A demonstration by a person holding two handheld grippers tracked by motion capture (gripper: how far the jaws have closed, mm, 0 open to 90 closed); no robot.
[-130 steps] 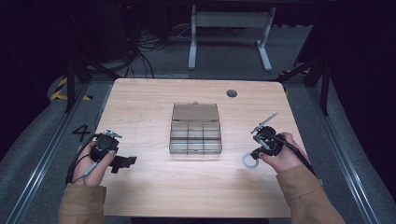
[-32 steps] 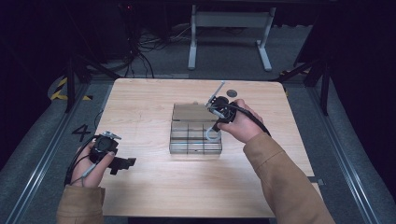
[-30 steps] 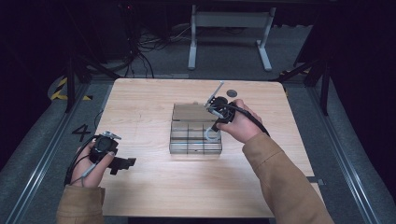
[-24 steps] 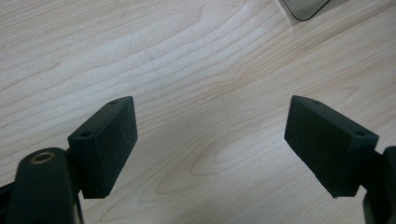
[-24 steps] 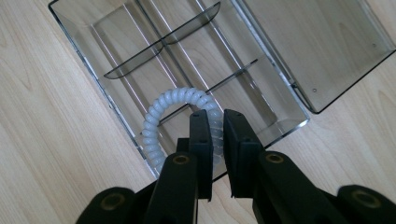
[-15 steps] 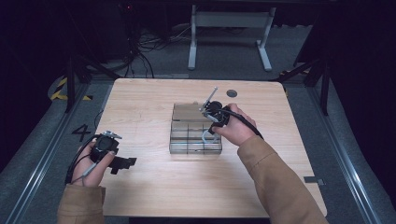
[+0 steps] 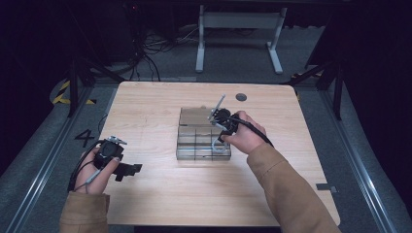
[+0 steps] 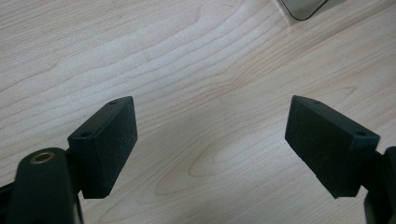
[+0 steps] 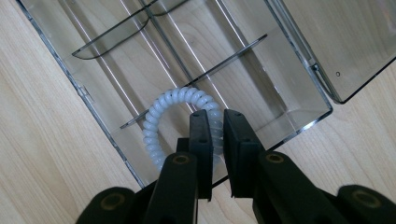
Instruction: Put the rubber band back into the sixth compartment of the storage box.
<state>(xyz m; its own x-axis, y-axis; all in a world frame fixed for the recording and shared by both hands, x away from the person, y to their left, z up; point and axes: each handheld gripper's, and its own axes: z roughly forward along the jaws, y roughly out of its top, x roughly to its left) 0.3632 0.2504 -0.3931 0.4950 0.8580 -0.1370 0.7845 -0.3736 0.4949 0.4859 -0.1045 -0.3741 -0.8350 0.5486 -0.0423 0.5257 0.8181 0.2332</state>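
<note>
Carrying a white spiral hair tie (image 9: 175,116), the right gripper (image 9: 217,123) has come from the tabletop's right side, where it held the tie about four seconds back, to the clear compartment box (image 7: 203,141) in the middle; over the last second it has crept from the box's far right corner toward its near right compartment. Its jaws are clamped on one side of the coil, with the loop hanging down and forward into that near compartment, its lower turns apparently touching or just above the transparent floor. Judging by this, the carry is nearly over and what remains is letting go so the hair tie settles inside one cell. The thin divider (image 9: 229,56) just beyond the loop is the thing to mind: the coil lies close to it, and a release too far forward could leave the tie straddling two cells. The box's hinged lid (image 9: 345,42) lies open flat on the far side of the box, out of the way. The left gripper (image 7: 127,170) rests on the tabletop well to the left of the box and has not moved in this time; its jaws stand wide apart with nothing between them, only bare wood (image 8: 205,93), and a corner of the box (image 8: 303,7) shows far off. A small dark disc (image 7: 240,97) sits on the tabletop beyond the box, clear of the work.
</note>
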